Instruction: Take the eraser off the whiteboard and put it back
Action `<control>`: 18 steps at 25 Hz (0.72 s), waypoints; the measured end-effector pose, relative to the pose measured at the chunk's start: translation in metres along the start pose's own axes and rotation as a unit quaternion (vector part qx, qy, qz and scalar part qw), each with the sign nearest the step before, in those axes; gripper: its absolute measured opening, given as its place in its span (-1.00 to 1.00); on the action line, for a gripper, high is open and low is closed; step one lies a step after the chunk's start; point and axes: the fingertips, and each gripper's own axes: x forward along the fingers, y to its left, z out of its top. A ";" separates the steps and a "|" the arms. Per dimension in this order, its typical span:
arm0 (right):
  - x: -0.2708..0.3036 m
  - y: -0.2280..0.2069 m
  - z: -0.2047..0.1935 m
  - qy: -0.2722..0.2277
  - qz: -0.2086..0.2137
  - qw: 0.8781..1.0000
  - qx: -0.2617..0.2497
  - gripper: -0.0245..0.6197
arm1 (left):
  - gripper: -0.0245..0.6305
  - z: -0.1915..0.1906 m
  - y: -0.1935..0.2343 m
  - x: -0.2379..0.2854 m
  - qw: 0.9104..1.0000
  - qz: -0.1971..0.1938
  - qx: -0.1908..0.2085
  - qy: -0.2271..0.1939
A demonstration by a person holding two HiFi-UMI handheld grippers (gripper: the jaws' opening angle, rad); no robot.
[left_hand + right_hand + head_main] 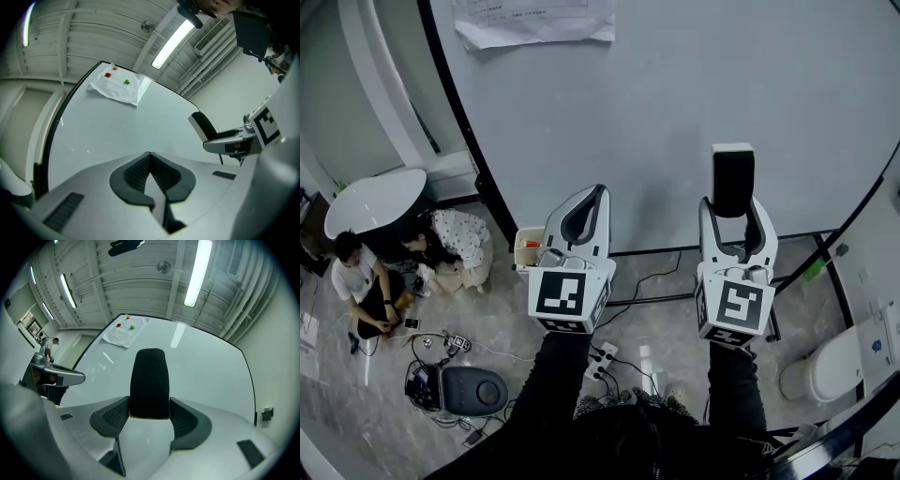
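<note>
- The whiteboard (694, 112) fills the view, with a paper sheet (534, 21) pinned at its top-left corner.
- The right tongs (732, 204) clamp the black eraser (733, 173) by its lower end. They point it at the board's middle, probably to set it back.
- The left tongs (600, 190) are pressed together and empty, seemingly spare.

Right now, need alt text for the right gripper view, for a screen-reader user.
The right gripper holds a black eraser upright between its jaws, in front of a large pale whiteboard. A paper sheet is stuck near the board's top edge, and the left gripper shows at the left.
</note>
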 end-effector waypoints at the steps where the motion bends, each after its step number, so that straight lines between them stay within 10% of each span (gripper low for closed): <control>1: 0.000 -0.003 0.000 0.001 -0.004 1.000 -0.002 -0.07 | -0.91 -0.001 -0.001 0.002 1.000 0.001 -0.002 0.001; 18: -0.009 -0.099 -0.043 0.043 -0.048 0.998 -0.001 -0.07 | -0.91 -0.009 -0.084 0.060 0.998 -0.052 -0.017 0.003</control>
